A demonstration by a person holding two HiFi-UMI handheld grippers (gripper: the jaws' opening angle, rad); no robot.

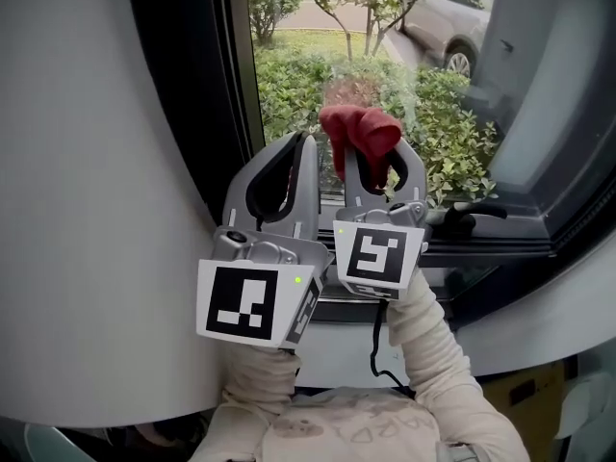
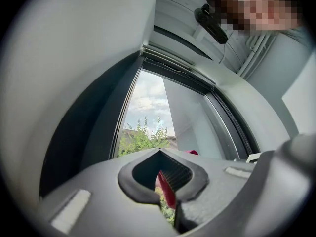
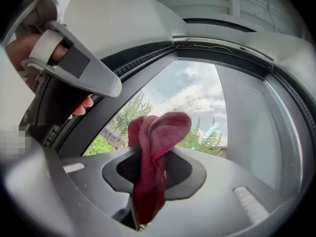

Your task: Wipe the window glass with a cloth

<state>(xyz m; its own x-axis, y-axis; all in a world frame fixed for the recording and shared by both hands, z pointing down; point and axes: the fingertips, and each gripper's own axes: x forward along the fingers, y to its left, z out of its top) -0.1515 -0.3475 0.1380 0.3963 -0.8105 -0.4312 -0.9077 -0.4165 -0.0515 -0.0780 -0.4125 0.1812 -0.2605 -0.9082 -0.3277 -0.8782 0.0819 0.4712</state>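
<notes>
Red cloth [image 1: 360,128] is clamped between the fingers of the right gripper [image 1: 372,160] and raised before the window glass [image 1: 385,46]. Left gripper [image 1: 304,144], just beside it, is noted with fingers together, nothing held.

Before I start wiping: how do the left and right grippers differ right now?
The right gripper is clamped on the red cloth, which bunches above its tips. The left gripper has its jaws together on nothing. In the head view, the left gripper sits lower and nearer the camera than the right gripper. Both point toward the window glass, side by side.
</notes>
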